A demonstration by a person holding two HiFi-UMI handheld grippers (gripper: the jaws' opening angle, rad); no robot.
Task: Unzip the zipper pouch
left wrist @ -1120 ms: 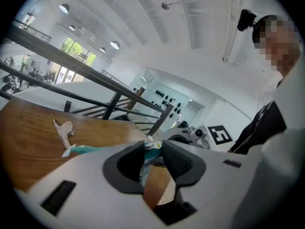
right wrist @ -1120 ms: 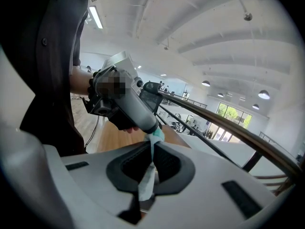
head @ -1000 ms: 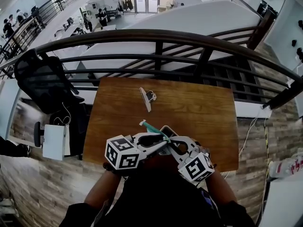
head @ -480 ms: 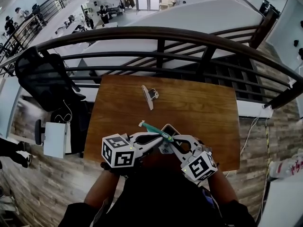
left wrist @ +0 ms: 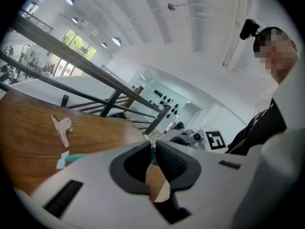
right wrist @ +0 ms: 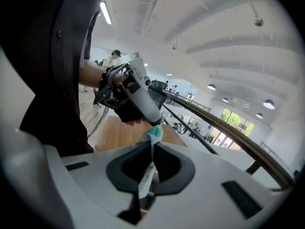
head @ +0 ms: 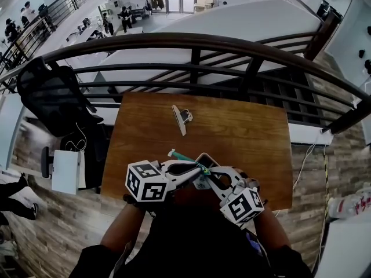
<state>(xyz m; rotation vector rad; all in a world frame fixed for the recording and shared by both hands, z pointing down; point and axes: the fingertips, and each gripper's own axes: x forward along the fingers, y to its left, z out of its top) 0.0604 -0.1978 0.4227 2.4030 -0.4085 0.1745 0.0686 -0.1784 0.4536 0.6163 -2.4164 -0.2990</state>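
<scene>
Well on the near side of the binder clip (head: 181,119), above the front edge of the wooden worktop (head: 249,138), the zipper pouch (head: 206,159) is held up between the two tools, its teal zipper (head: 184,157) uppermost. The right tool (right wrist: 152,144) is clamped on the pouch's end by the teal tape. The left tool (left wrist: 153,144) has just been closing its jaws, which pinch a small piece at the zipper, probably the pull. Both grips look set, but I see no gap in the zipper, so the whole run seems left to open.
</scene>
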